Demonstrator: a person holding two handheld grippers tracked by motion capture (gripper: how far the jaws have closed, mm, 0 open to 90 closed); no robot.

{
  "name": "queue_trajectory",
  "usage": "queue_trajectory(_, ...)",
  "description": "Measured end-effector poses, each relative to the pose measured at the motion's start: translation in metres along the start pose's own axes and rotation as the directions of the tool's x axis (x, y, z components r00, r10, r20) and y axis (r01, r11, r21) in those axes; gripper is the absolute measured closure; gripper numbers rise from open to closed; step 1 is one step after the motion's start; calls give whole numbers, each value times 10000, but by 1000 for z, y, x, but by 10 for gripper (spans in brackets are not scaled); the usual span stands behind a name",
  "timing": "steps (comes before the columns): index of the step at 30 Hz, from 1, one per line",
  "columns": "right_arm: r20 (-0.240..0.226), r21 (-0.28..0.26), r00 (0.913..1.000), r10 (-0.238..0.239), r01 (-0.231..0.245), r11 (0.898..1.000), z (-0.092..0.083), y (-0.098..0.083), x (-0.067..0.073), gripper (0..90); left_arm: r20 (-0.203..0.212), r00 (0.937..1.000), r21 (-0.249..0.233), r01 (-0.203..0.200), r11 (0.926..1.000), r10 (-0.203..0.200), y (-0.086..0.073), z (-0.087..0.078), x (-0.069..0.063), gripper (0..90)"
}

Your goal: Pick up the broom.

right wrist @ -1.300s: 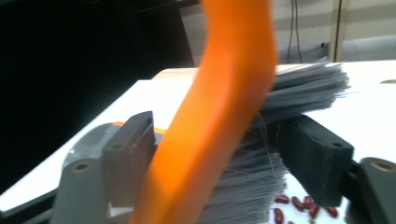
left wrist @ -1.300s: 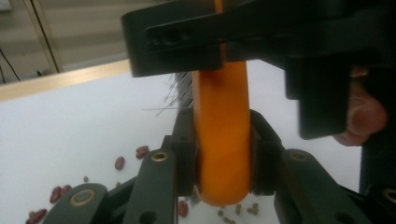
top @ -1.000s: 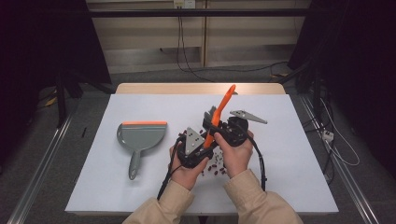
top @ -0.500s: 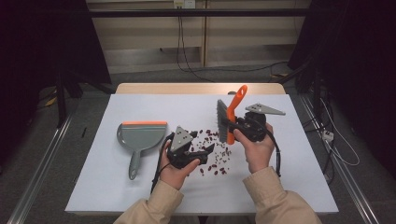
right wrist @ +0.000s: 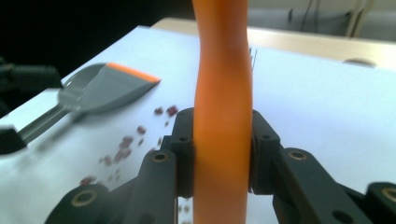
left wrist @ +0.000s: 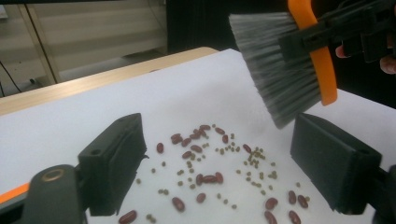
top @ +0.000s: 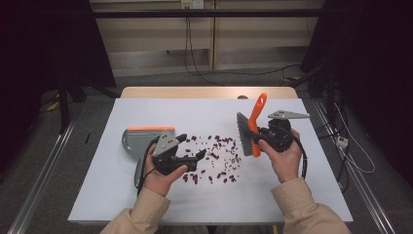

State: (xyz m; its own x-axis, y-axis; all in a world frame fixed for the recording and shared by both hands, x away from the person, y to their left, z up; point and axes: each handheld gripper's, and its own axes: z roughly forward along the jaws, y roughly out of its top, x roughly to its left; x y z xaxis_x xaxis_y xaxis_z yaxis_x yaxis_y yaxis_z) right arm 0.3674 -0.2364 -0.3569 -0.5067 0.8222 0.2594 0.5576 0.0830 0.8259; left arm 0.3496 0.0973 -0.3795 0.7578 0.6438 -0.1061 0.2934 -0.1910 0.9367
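- Orange plastic forms the handle of the brush (top: 254,124), which the right gripper (top: 267,136) has its fingers clamped on; in the right gripper view the handle (right wrist: 223,107) rises upright between the two black pads, both pressing its sides.
- The brush is held above the counter (top: 146,204), with the grey bristles facing the scattered beans (top: 214,156) and standing just at the right edge of that scatter.
- The beans, the landmark here, lie loose on the white counter surface roughly in its middle: larger dark red ones mixed with small pale green ones, as the left gripper view shows (left wrist: 205,163).
- The left gripper (top: 192,148) sits just left of the beans, low over the counter, pointing across them toward the brush.
- Its fingers (left wrist: 112,163) stand wide apart with nothing between them but the beans on the counter beyond; they have just been opening.
- In the left gripper view the brush bristles (left wrist: 280,65) hang beyond the far side of the beans, tilted, with the orange back above them.
- The grey dustpan (top: 141,141), with an orange strip along its front lip, lies flat on the counter left of the beans, behind the left gripper; its handle points toward the person.
- In the right gripper view the dustpan (right wrist: 98,93) lies past the beans.
- A sleeve (top: 146,214) covers each forearm at the near edge of the counter.
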Motion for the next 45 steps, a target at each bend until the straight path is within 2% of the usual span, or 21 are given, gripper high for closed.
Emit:
queue_trajectory(5, 30, 683, 9999, 153, -154, 9975, -1, -3, -5, 698, 38, 10000, 19, 43, 10000, -43, -3, -11, 12, 110)
queue_trajectory(6, 30, 795, 9998, 185, -187, 9967, -1, -3, -7, 698, 31, 9999, 78, 113, 9999, -113, -6, -17, 19, 102)
queue_trajectory(7, 45, 907, 9997, 244, -247, 9956, -1, -4, -8, 698, 31, 9999, 78, 113, 9999, -113, -6, -17, 19, 92)
queue_trajectory(10, 154, 1323, 9997, 191, -210, 9910, 0, -5, -11, 698, 67, 9998, 89, 209, 9997, -209, -11, -30, 32, 65)
queue_trajectory(15, 290, 1815, 9987, 421, -467, 9823, 1, -7, -18, 698, 141, 9997, 87, 219, 9997, -220, -18, -43, 43, 55)
queue_trajectory(16, 512, 2054, 9976, 461, -557, 9771, 1, -7, -21, 698, 134, 9996, 109, 227, 9997, -229, -20, -46, 45, 51)
queue_trajectory(18, 587, 2182, 9971, 484, -601, 9740, 2, -7, -23, 698, 121, 9995, 143, 295, 9995, -297, -24, -51, 50, 51)
queue_trajectory(21, 657, 2653, 9957, 656, -809, 9608, 6, -6, -30, 698, 83, 9992, 137, 399, 9991, -401, -29, -58, 57, 51)
queue_trajectory(25, 1157, 3056, 9924, 430, -768, 9491, 19, -7, -36, 696, -22, 9987, -19, 508, 9987, -508, -37, -64, 62, 51)
queue_trajectory(30, 1358, 3168, 9902, 313, -733, 9457, 34, -9, -36, 700, -106, 9982, -71, 592, 9982, -592, -42, -67, 65, 52)
queue_trajectory(33, 1588, 3158, 9873, 99, -603, 9469, 42, -9, -35, 704, -125, 9983, -118, 569, 9983, -571, -42, -68, 66, 52)
queue_trajectory(34, 1683, 3062, 9857, -6, -517, 9505, 46, -10, -36, 705, -122, 9983, -128, 573, 9983, -574, -42, -68, 66, 52)
queue_trajectory(36, 1702, 3042, 9854, -18, -509, 9512, 49, -10, -37, 705, -94, 9984, -124, 559, 9984, -560, -42, -68, 66, 52)
queue_trajectory(37, 1903, 3054, 9817, -80, -515, 9508, 53, -11, -37, 706, -124, 9985, -134, 525, 9985, -527, -43, -68, 66, 52)
queue_trajectory(45, 2203, 3090, 9749, -330, -376, 9503, 59, -14, -36, 706, -200, 9983, -184, 540, 9984, -544, -44, -72, 67, 52)
